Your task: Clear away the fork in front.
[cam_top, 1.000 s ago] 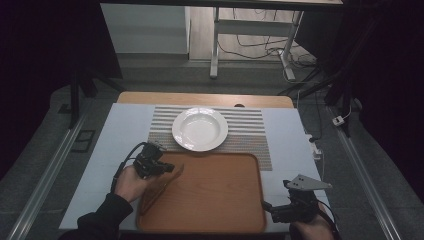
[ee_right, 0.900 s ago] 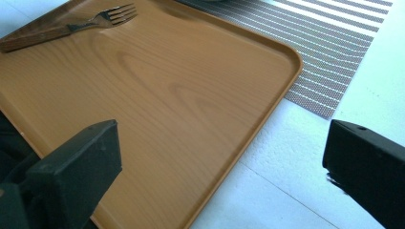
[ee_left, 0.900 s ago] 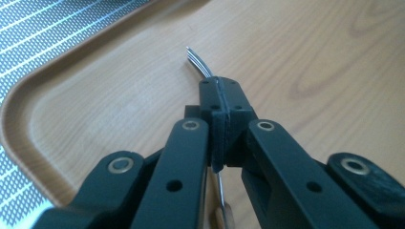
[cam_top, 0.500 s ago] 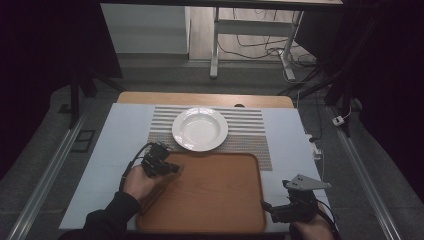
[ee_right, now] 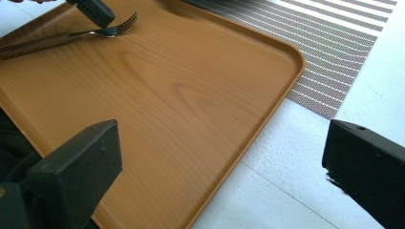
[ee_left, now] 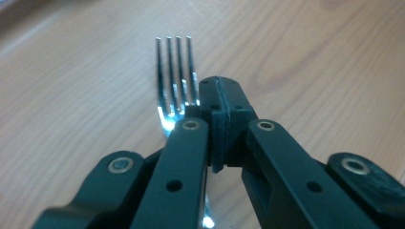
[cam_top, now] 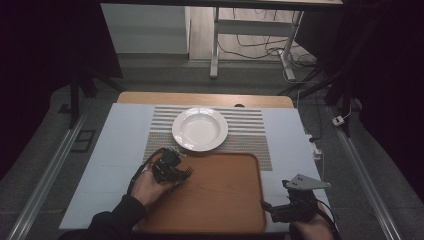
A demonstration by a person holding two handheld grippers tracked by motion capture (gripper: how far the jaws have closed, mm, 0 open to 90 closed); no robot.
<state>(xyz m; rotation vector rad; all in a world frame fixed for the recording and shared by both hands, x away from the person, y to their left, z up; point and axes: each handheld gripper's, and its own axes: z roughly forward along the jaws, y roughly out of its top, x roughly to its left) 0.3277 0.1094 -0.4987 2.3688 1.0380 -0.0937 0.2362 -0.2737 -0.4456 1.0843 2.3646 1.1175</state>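
Since a second ago my left tool has slid rightward and a little lower, from the tray's left rim to well over the wooden tray, carrying the fork with it. My right tool has kept its place at the tray's near right corner.

The left tool's jaws are pinched tight together; in its own view the pads meet edge to edge, and the fork's neck sits just beside and under them, tines pointing away over the wood grain. I judge the fork to be clamped there, though the exact bite is hidden by the jaws. From the right tool's view the fork lies low over the tray's far left part, handle trailing off to the left. The right tool's jaws stand wide apart, holding nothing.

I take this as the carrying step: fork lifted and being brought toward the white plate on the striped mat. Next I need to clear the tray's far rim, then lower the fork beside the plate before letting go.
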